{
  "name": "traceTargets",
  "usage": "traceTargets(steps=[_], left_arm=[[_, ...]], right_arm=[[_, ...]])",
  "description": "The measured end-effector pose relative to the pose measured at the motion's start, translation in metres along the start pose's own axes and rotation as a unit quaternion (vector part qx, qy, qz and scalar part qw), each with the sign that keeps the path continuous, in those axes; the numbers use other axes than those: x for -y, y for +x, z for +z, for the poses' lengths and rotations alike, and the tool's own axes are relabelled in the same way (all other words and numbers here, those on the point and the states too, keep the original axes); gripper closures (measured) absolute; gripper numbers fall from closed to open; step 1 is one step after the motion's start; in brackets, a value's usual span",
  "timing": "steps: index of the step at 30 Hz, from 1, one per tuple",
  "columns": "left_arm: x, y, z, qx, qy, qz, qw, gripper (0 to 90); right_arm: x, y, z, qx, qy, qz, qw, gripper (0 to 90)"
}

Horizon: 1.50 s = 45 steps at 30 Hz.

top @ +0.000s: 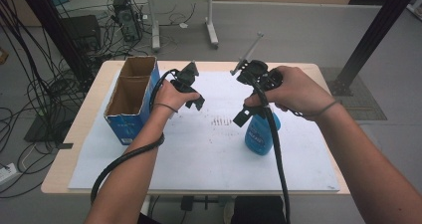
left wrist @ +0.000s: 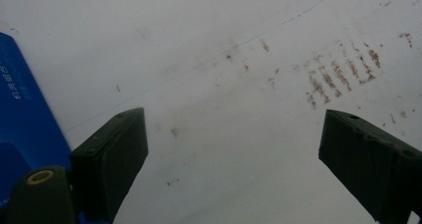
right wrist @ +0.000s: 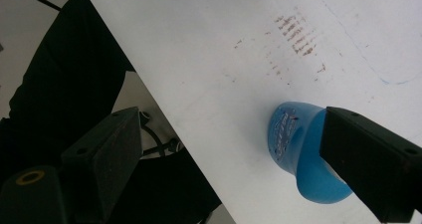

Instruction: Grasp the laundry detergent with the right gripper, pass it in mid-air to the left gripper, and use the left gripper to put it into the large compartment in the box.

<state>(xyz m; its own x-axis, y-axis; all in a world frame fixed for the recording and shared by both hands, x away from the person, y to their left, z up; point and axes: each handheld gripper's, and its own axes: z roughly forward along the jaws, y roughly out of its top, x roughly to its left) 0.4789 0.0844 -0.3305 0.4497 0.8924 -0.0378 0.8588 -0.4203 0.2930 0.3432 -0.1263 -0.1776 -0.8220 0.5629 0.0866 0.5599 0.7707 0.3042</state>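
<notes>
A pale wooden counter (top: 59, 169) carries a broad white sheet (top: 199, 159) that covers most of its top. At the left edge of the sheet stands an open cardboard box (top: 130, 97) with blue printed sides, its two compartments looking empty from above; in the left gripper view a blue side of it shows at the frame's left edge. Toward the right of the sheet a blue bottle (top: 261, 134) stands upright, just below and partly behind the right tongs (top: 243, 117), whose cable hangs in front of it. In the right gripper view the bottle lies beside the right-hand jaw, which overlaps it; whether the jaw touches it is hard to tell from this angle, and the other jaw stands well apart from it, so the right tongs are spread wide and grip nothing. The left tongs (left wrist: 233, 149) hover over bare sheet just right of the box, their jaws likewise wide apart with nothing between them. Between the two tongs a patch of small brown marks (top: 219, 121) stains the sheet, near the bottle.
</notes>
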Motion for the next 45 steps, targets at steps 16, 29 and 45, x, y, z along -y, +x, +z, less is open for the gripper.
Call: traceTargets(steps=[16,29,45], left_arm=[[0.02,-0.008,-0.007,0.005,-0.002,-0.006,1.0,12.1],[0.036,-0.022,-0.026,0.022,-0.005,0.0,0.9997,11.9],[0.063,-0.024,-0.026,0.019,0.001,0.009,0.9998,11.6]], right_arm=[[0.011,-0.003,0.001,0.005,0.006,0.006,0.9999,9.9],[0.032,-0.015,-0.001,0.011,0.002,0.034,0.9994,9.8],[0.054,-0.03,-0.001,0.02,0.005,0.057,0.9981,9.4]])
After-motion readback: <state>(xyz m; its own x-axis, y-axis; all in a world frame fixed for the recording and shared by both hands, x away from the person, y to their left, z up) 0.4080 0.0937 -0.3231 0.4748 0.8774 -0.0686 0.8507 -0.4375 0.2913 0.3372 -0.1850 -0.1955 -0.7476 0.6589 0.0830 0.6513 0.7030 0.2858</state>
